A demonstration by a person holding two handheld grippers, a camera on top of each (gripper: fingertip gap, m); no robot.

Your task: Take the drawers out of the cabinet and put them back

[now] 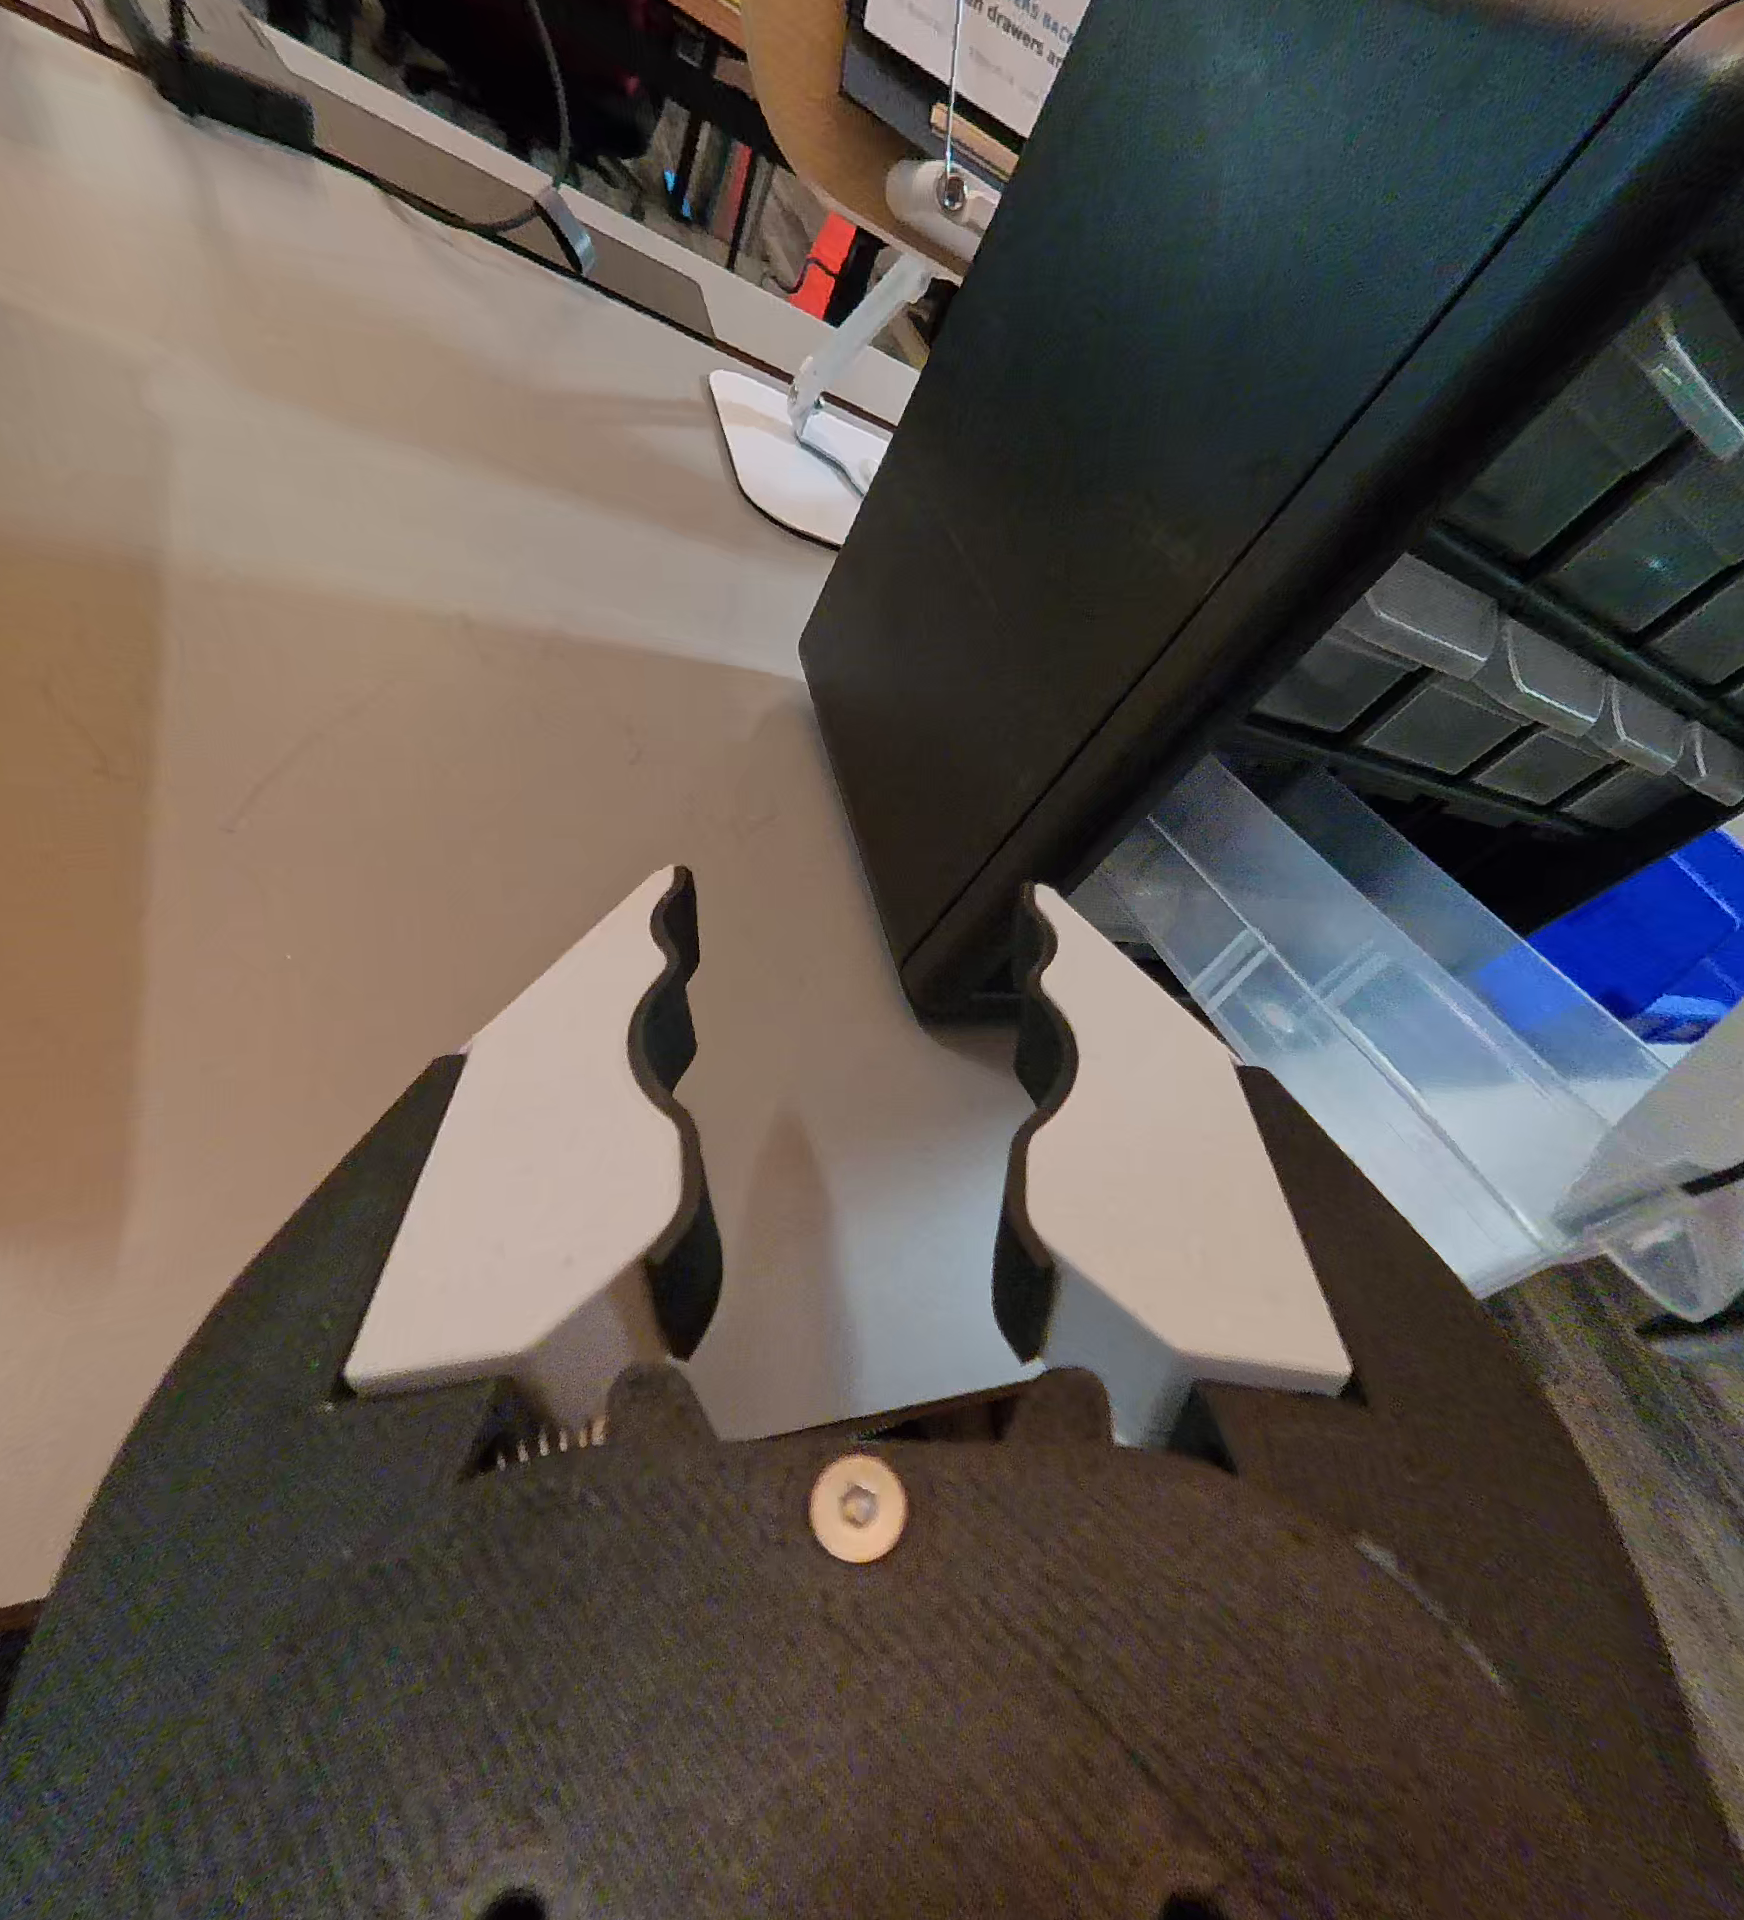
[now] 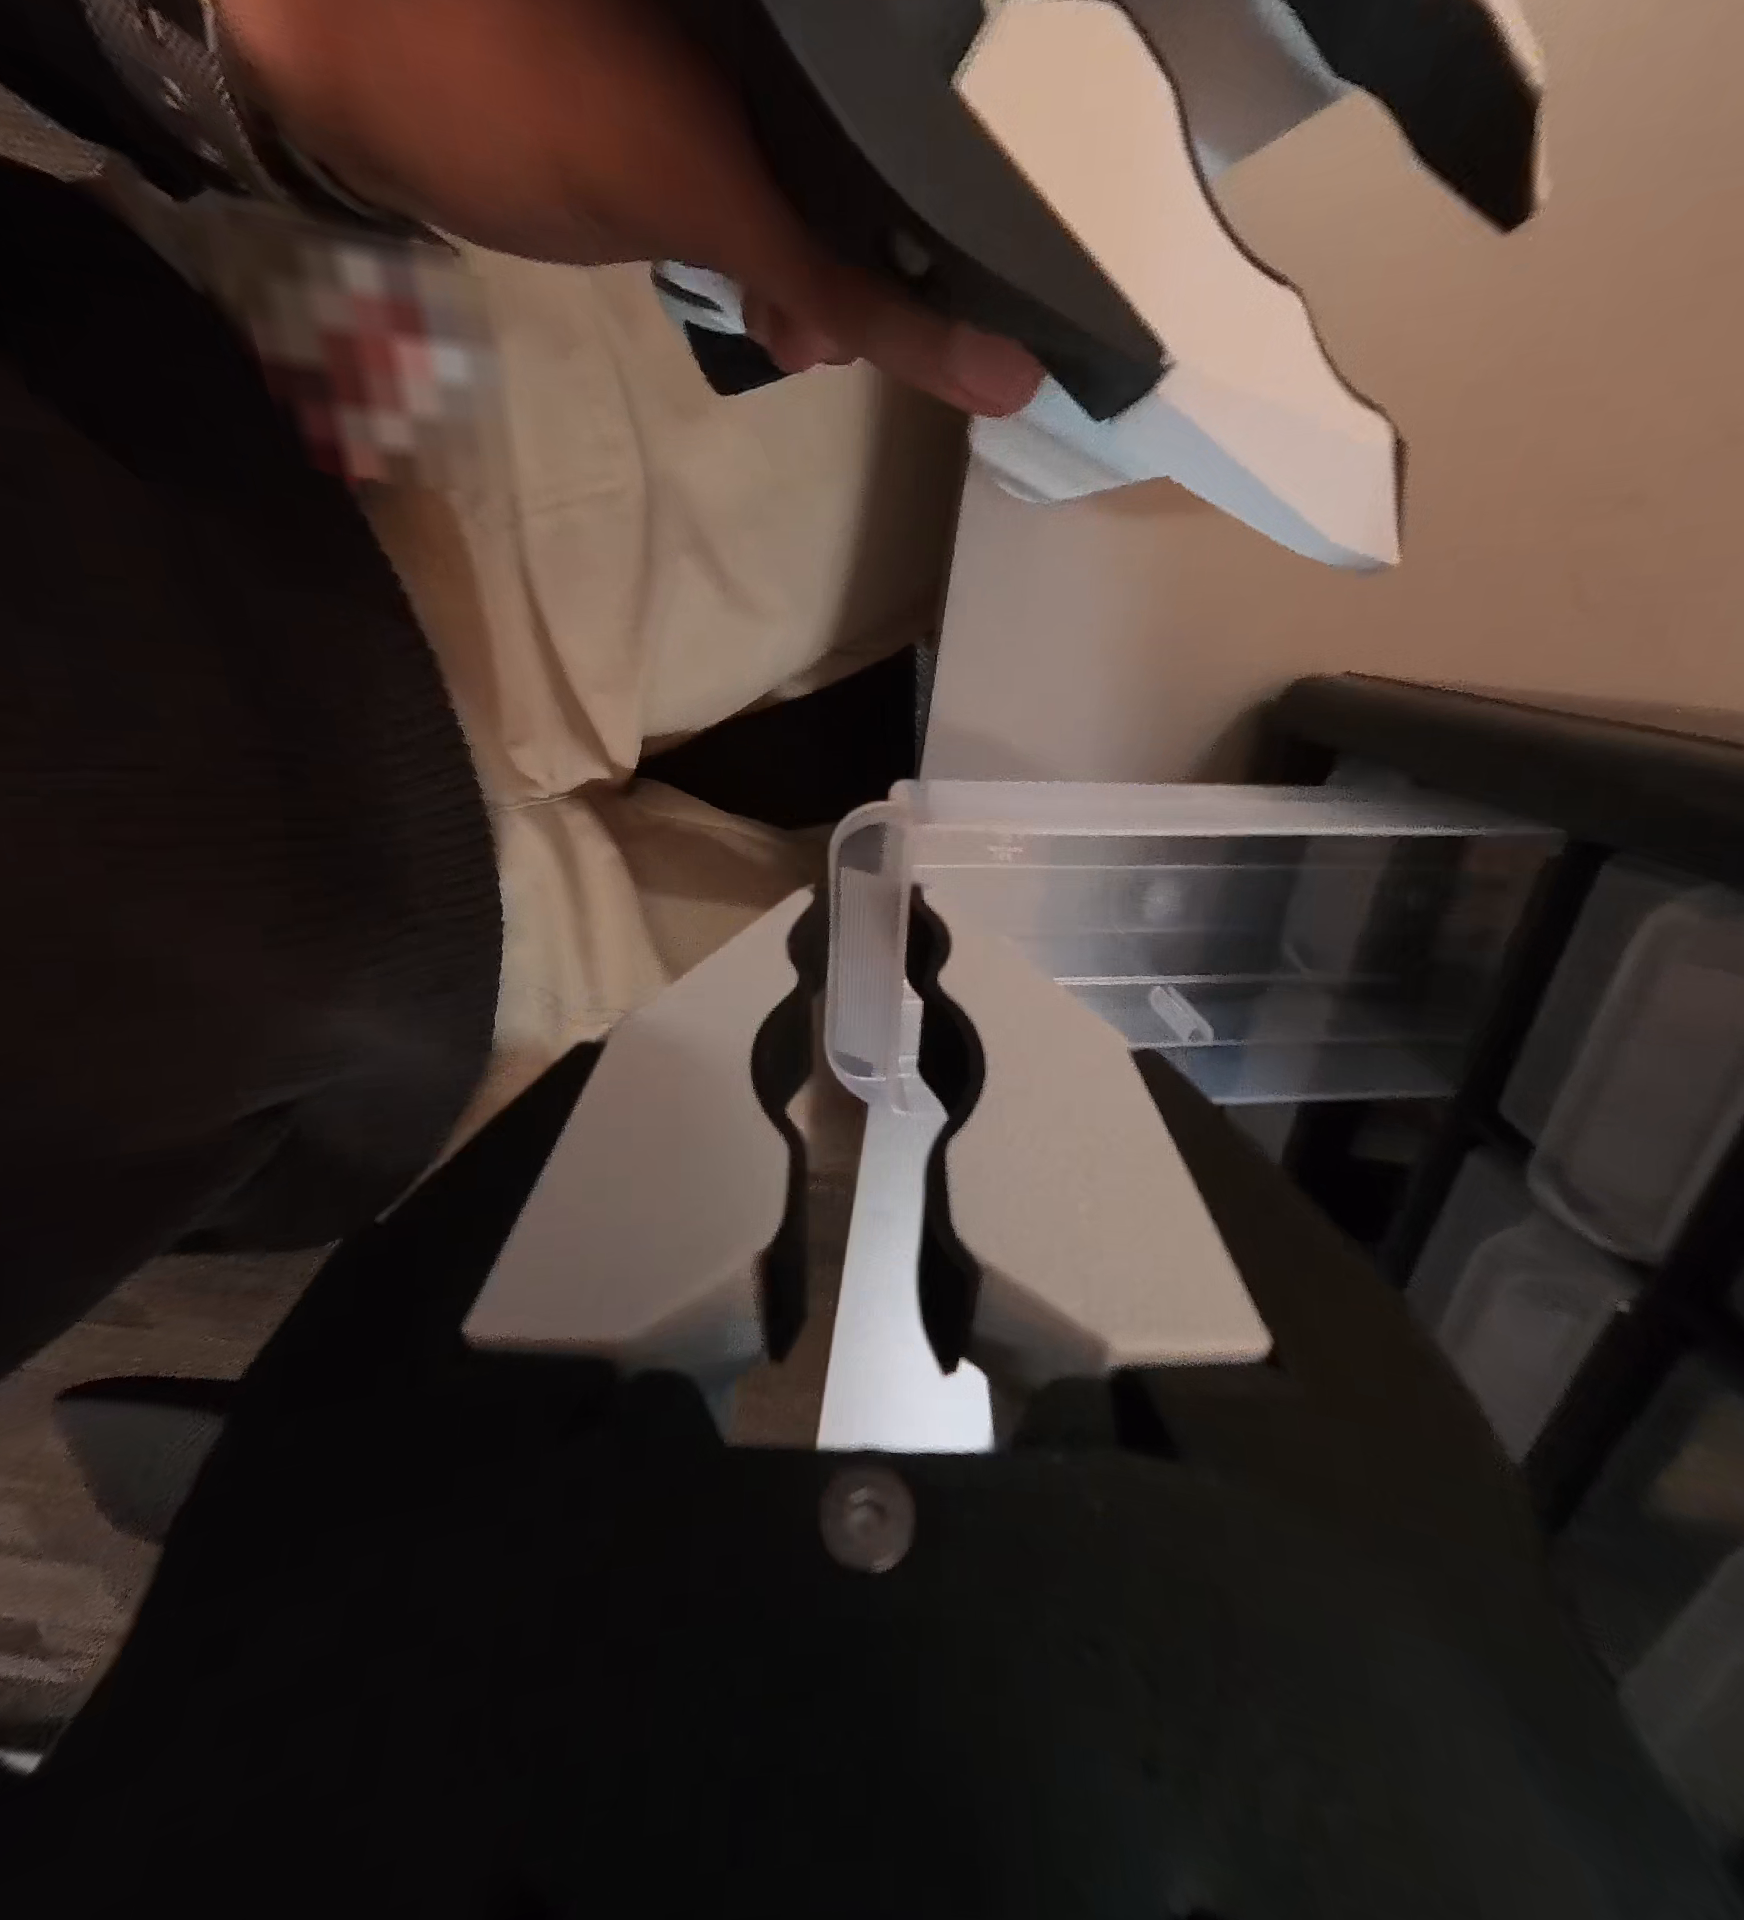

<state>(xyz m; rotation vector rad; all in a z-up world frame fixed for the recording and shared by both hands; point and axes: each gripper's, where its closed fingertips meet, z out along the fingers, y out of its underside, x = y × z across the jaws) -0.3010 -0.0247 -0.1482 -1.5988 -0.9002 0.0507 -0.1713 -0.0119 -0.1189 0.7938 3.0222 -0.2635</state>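
A black cabinet (image 1: 1211,468) of small clear drawers stands on a beige table (image 1: 328,727). One clear drawer (image 1: 1367,1039) is pulled far out of a bottom-row slot. My right gripper (image 2: 866,935) is shut on that drawer's front handle (image 2: 863,987), and the drawer body (image 2: 1211,935) reaches back into the cabinet (image 2: 1574,748). My left gripper (image 1: 857,904) is open and empty, beside the cabinet's near bottom corner. It also shows in the right wrist view (image 2: 1439,384), above the drawer.
Several shut clear drawers (image 1: 1533,675) fill the cabinet front. A blue bin (image 1: 1678,935) sits beyond the cabinet. A white stand base (image 1: 795,457) lies on the table behind the cabinet. A person's hand (image 2: 847,312) holds the left gripper.
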